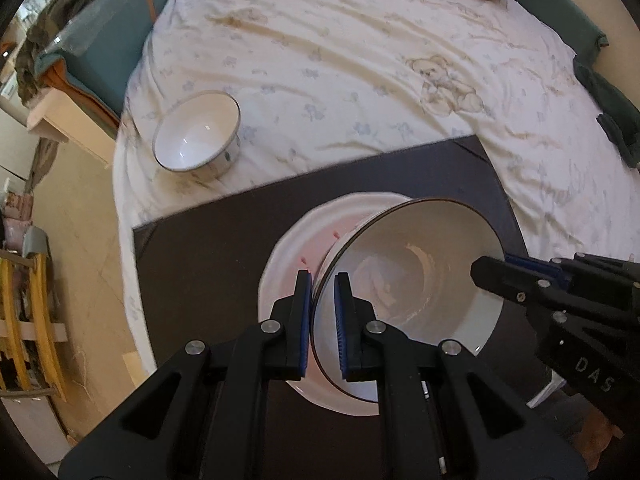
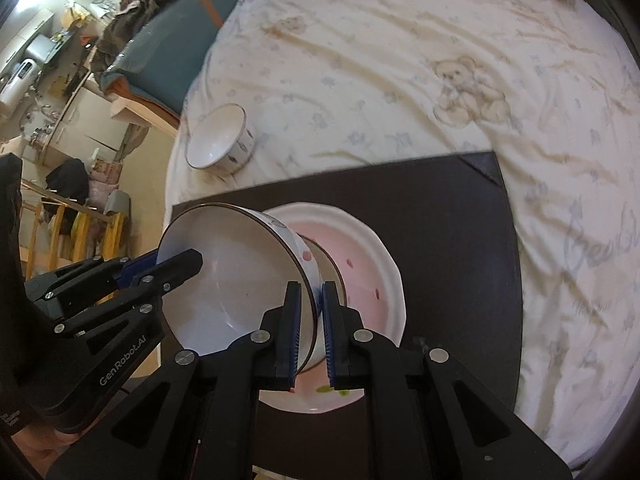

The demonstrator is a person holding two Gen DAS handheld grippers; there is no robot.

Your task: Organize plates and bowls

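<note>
A large white bowl with a dark rim (image 1: 420,280) (image 2: 240,272) hangs tilted over a white plate with a pink centre (image 1: 288,248) (image 2: 368,264). Both grippers hold it by the rim. My left gripper (image 1: 323,280) is shut on the rim's left side and shows at the left edge of the right wrist view as well (image 2: 188,260). My right gripper (image 2: 312,286) is shut on the opposite side and enters the left wrist view from the right (image 1: 492,264). Whether the bowl's foot touches the plate I cannot tell. A smaller white bowl (image 1: 196,136) (image 2: 218,140) stands on the sheet to the left.
The plate lies on a dark flat board (image 1: 208,264) (image 2: 440,220) set on a bed with a pale teddy-bear sheet (image 1: 360,60) (image 2: 400,60). A teal cushion (image 1: 108,40) borders the bed's left side. The floor and wooden furniture (image 1: 32,320) lie beyond the left edge.
</note>
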